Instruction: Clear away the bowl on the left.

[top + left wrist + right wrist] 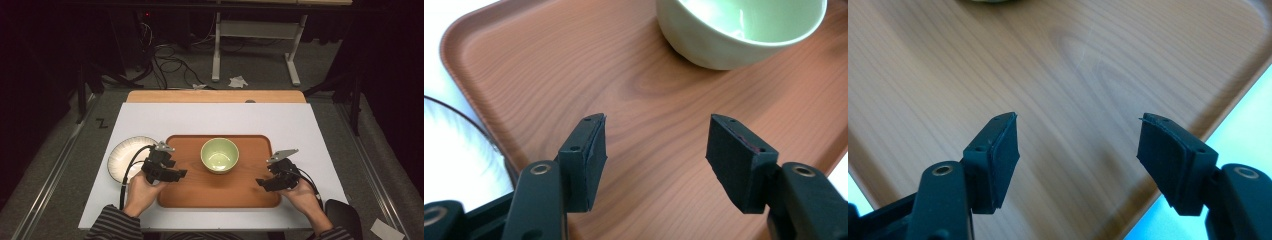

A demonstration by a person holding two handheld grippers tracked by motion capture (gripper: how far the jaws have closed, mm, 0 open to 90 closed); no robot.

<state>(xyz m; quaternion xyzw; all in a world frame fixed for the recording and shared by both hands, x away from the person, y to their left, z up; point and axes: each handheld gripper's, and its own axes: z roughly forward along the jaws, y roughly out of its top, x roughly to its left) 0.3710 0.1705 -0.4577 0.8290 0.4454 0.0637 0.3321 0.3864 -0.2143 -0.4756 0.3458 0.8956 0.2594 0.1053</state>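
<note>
Nearest the camera in the high view, the person's striped sleeves (112,225) came in from the bottom edge, each hand wrapped around a gripper. The left gripper (182,173) hovered over the left edge of the wooden tray (220,192), and the right gripper (260,183) hovered over the tray's right edge, both pointing inward toward each other. In the left gripper view, the 2 black fingers (586,160) stood spread wide apart with nothing between them, only bare wood grain below. In the right gripper view, the fingers (998,160) were likewise spread wide and held nothing, with the tray's rim and the pale tabletop (1243,115) showing at the lower right.

Just beyond and between the 2 grippers, the green bowl (219,155) sat upright on the tray, toward its far middle, apart from both grippers. In the left gripper view it showed ahead and to the right of the fingers, and it looked empty.

Left of the tray, a white plate (120,155) lay on the white tabletop (210,117), just beside the tray's left rim and partly under the left gripper's cable. Farther back, a strip of bare wood (215,96) edged the tabletop, and beyond it cables (170,62) lay on the floor.
</note>
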